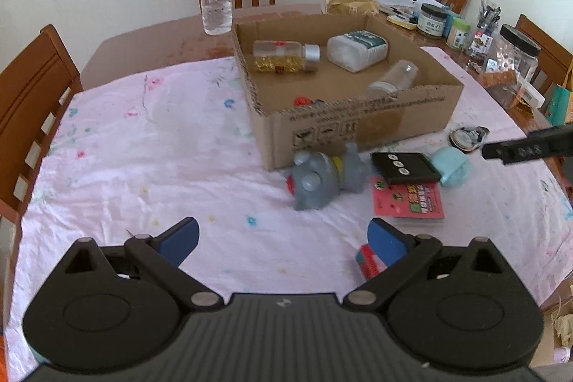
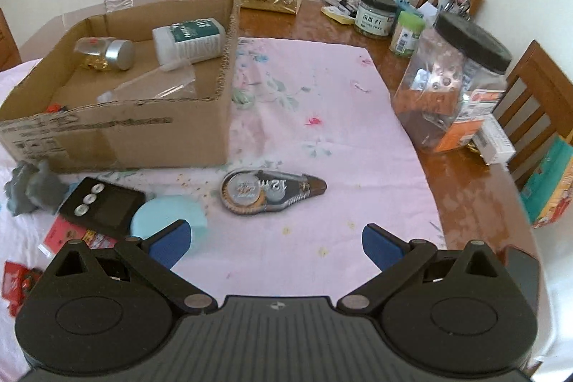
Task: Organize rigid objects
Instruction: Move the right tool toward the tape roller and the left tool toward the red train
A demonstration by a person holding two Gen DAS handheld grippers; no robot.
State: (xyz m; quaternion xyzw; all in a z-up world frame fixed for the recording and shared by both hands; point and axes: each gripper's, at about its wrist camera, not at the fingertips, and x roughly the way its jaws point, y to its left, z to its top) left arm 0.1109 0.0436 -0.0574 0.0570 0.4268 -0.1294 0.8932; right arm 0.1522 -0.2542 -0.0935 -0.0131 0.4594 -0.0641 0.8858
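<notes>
Both the left gripper and right gripper were spread wide, empty. The correction-tape dispenser lay mid-frame, right of the cardboard box; its rounded shell might slip when pinched.

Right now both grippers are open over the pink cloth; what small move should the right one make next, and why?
Probably ease the right gripper forward and down over the clear teardrop-shaped correction tape dispenser. It lies loose on the cloth straight ahead of the open jaws, outside the brown cardboard box that already holds bottles. The left gripper faces the grey rubber toy.
</notes>
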